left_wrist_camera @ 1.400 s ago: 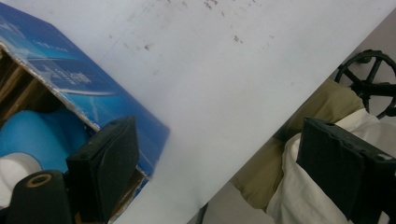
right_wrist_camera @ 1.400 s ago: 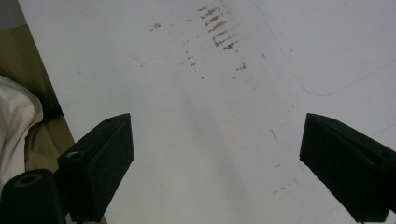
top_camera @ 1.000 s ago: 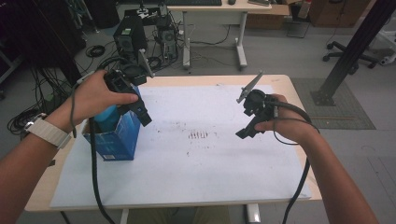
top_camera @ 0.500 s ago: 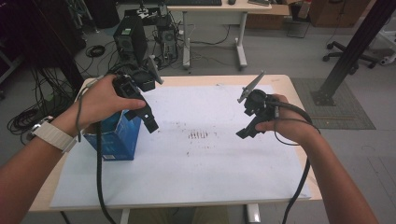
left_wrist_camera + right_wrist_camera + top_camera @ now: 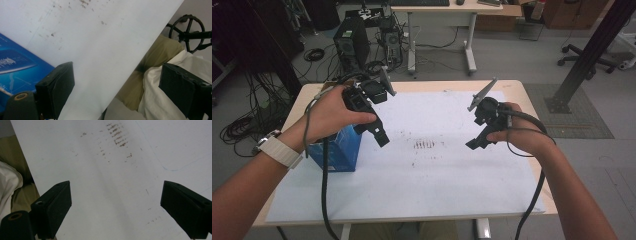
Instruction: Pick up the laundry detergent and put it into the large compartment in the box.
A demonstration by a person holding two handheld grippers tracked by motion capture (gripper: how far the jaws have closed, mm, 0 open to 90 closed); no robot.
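Both forearms raised over the worktop, a gripper in each hand

The left gripper (image 5: 379, 135) points down and toward the person's right, its jaws standing wide with nothing between them; the left hand (image 5: 329, 114) wraps its body, a white band on the wrist; the right gripper (image 5: 475, 143) tilts downward, jaws likewise spread and bare; the right hand (image 5: 519, 135) holds it level with the left.
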